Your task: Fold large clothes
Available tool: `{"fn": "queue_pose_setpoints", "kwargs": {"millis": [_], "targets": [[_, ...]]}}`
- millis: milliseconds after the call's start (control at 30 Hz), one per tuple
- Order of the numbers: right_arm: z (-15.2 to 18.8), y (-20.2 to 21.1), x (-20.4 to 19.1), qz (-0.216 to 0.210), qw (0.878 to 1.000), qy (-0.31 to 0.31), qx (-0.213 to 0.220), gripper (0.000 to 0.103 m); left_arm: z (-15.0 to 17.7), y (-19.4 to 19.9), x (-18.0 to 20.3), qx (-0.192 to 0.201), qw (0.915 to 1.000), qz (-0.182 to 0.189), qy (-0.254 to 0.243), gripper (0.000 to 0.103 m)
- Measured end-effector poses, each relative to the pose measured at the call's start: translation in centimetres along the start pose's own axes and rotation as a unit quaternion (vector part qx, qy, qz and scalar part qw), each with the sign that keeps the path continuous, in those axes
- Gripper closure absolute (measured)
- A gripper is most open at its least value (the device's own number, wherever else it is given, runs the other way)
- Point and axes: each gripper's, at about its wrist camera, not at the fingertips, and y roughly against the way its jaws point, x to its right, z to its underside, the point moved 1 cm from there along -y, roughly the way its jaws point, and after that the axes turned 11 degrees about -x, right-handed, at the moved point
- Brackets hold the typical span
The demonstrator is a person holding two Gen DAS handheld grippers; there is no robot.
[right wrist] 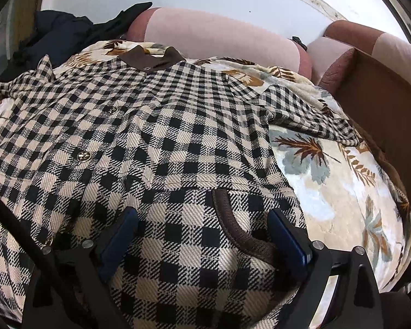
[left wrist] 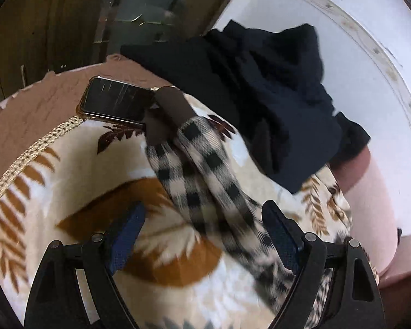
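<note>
A black-and-cream checked jacket (right wrist: 156, 126) with a brown collar (right wrist: 150, 57) lies spread on a leaf-print blanket (right wrist: 328, 192). My right gripper (right wrist: 202, 235) stands open low over its lower front. A brown-trimmed pocket edge (right wrist: 233, 224) and bulging cloth sit between its blue pads. In the left wrist view one checked sleeve (left wrist: 205, 181) stretches across the blanket (left wrist: 96, 186), and its brown cuff (left wrist: 167, 109) touches a phone. My left gripper (left wrist: 205, 233) is open around the sleeve, which runs close to the right-hand finger (left wrist: 282, 233). The left view is motion-blurred.
A dark phone (left wrist: 115, 101) lies at the blanket's edge by the cuff. A heap of dark navy clothing (left wrist: 260, 96) sits beyond the sleeve and shows again as a dark pile (right wrist: 54, 35). Pink cushions (right wrist: 213, 35) line the back. A brown surface (right wrist: 383, 104) is on the right.
</note>
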Motion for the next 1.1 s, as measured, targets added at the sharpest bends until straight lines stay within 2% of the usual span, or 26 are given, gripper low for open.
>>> {"fn": "queue_pose_setpoints", "kwargs": {"millis": [33, 100, 133, 167, 233, 267, 400, 533, 733, 900, 933, 967, 1000, 1033, 1067, 1100], "targets": [[0.1, 0.0, 0.1, 0.0, 1.0, -0.001, 0.002, 0.006, -0.3, -0.5, -0.2, -0.004, 1.0, 0.001, 0.003, 0.017], [0.2, 0.0, 0.0, 0.005, 1.0, 0.003, 0.004, 0.006, -1.3, -1.4, -0.9, -0.016, 0.9997, 0.01, 0.013, 0.032], [0.2, 0.1, -0.1, 0.008, 1.0, 0.004, 0.004, 0.006, -1.6, -1.8, -1.3, -0.028, 0.9992, 0.023, 0.018, 0.053], [0.2, 0.2, -0.3, 0.019, 1.0, 0.01, 0.0, 0.006, -1.9, -2.1, -1.5, -0.037, 0.9985, 0.034, 0.023, 0.08], [0.1, 0.2, -0.4, 0.022, 1.0, 0.012, -0.003, 0.006, -2.5, -2.3, -2.9, -0.053, 0.9957, 0.062, 0.044, 0.097], [0.0, 0.4, -0.5, 0.028, 0.999, 0.017, -0.009, 0.006, -2.8, -1.9, -3.6, -0.045, 0.9954, 0.062, 0.057, 0.097], [-0.7, 1.5, -1.3, 0.045, 0.997, 0.059, -0.028, 0.012, -4.2, 2.1, -8.6, 0.032, 0.9908, 0.043, 0.124, 0.098], [-1.0, 2.8, -2.7, 0.048, 0.994, 0.097, -0.019, 0.012, -4.5, 2.7, -11.8, 0.028, 0.9834, 0.077, 0.162, 0.098], [-2.3, 2.9, -5.3, 0.014, 0.993, 0.12, -0.016, 0.012, -4.1, 2.7, -11.9, 0.026, 0.9879, 0.066, 0.138, 0.098], [-4.8, 3.2, -9.2, -0.046, 0.989, 0.144, -0.006, 0.012, -3.6, 3.7, -11.2, 0.032, 0.9892, 0.063, 0.128, 0.096], [-5.4, 3.2, -10.2, -0.061, 0.987, 0.147, -0.006, 0.012, -3.4, 3.9, -11.4, 0.032, 0.9893, 0.055, 0.131, 0.091], [-6.3, 3.1, -11.7, -0.085, 0.985, 0.153, -0.009, 0.012, -3.3, 4.2, -11.8, 0.038, 0.9887, 0.045, 0.138, 0.081], [-6.7, 3.1, -13.0, -0.102, 0.982, 0.157, -0.013, 0.012, -3.0, 5.0, -12.6, 0.062, 0.9862, 0.01, 0.153, 0.076], [-7.3, 3.0, -14.3, -0.119, 0.979, 0.164, -0.018, 0.012, -2.9, 5.7, -13.3, 0.082, 0.983, -0.014, 0.164, 0.066], [-8.0, 2.9, -15.8, -0.137, 0.975, 0.172, -0.023, 0.012, -2.7, 6.3, -14.1, 0.095, 0.9798, -0.028, 0.174, 0.061], [-8.8, 2.8, -18.0, -0.158, 0.97, 0.184, -0.028, 0.012, -2.6, 7.1, -15.4, 0.106, 0.9747, -0.038, 0.193, 0.061]]}}
